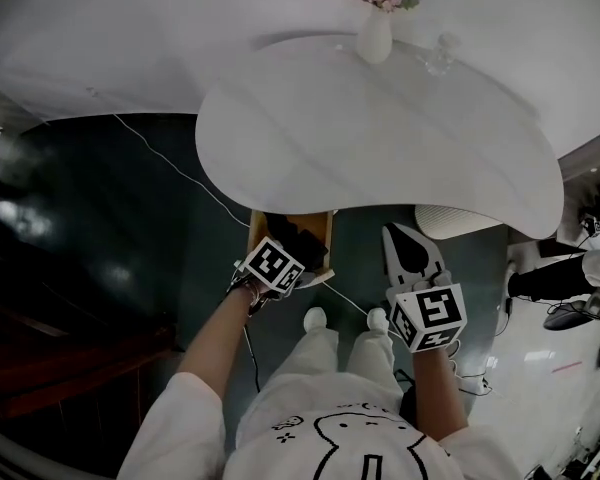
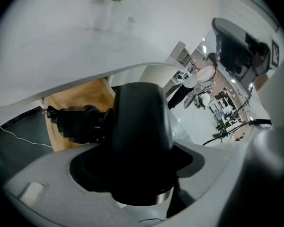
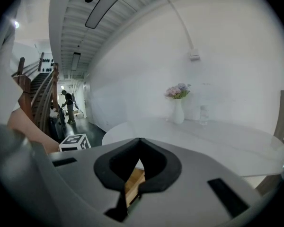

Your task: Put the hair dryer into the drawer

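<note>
The black hair dryer [image 1: 298, 240] hangs over the open wooden drawer [image 1: 322, 224] that sticks out from under the white table [image 1: 380, 138]. My left gripper [image 1: 292, 252] is shut on the dryer's handle [image 2: 141, 136]. In the left gripper view the dryer's body [image 2: 78, 122] points left, above the drawer's wooden floor [image 2: 83, 96]. To the right of the drawer, my right gripper [image 1: 400, 236] is shut with nothing in it. In the right gripper view, the right gripper [image 3: 139, 141] has its jaws touching, and a strip of the drawer [image 3: 132, 183] shows through the gap.
On the table's far side stand a white vase with flowers [image 1: 376, 30] and a glass [image 1: 439, 58]. A white ribbed seat [image 1: 458, 220] is just right of my right gripper. A thin white cable [image 1: 170, 163] runs across the dark floor on the left. The person's feet [image 1: 316, 319] are near the drawer.
</note>
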`<state>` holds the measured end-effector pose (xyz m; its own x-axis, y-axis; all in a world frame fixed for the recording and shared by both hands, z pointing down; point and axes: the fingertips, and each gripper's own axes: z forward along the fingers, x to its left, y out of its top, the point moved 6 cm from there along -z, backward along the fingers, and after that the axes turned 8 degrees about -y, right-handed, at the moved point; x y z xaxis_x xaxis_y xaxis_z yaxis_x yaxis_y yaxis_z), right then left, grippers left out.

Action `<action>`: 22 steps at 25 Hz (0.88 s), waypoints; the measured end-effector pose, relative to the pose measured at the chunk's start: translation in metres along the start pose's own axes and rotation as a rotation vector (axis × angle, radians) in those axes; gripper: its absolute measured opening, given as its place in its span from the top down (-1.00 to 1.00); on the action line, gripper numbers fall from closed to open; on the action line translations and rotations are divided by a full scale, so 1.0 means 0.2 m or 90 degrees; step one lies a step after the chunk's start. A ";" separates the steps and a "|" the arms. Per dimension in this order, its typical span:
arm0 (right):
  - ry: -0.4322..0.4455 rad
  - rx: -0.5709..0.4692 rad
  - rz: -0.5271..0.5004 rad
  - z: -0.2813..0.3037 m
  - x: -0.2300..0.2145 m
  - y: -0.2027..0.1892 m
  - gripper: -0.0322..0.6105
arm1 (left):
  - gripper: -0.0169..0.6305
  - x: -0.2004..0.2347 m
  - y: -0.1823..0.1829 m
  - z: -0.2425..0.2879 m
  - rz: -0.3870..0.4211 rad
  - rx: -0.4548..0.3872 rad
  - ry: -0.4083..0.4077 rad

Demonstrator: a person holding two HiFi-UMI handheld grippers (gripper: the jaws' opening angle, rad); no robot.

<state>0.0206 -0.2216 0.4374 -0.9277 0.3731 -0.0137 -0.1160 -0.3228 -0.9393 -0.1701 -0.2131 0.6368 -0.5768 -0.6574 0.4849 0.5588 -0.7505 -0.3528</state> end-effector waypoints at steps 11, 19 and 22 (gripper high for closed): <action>-0.023 0.028 -0.001 -0.01 -0.05 -0.06 0.90 | -0.17 0.18 0.05 0.12 0.064 0.119 0.028; -0.034 0.049 -0.003 0.00 -0.09 -0.12 0.91 | -0.16 0.32 0.04 0.24 0.154 0.199 0.140; -0.030 0.058 0.001 0.01 -0.09 -0.15 0.91 | -0.16 0.38 0.01 0.28 0.182 0.221 0.179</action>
<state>0.0398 -0.2208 0.4665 -0.9436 0.3311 0.0027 -0.1435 -0.4015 -0.9046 -0.1787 -0.2614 0.7179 -0.4831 -0.8613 0.1572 0.8543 -0.5030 -0.1310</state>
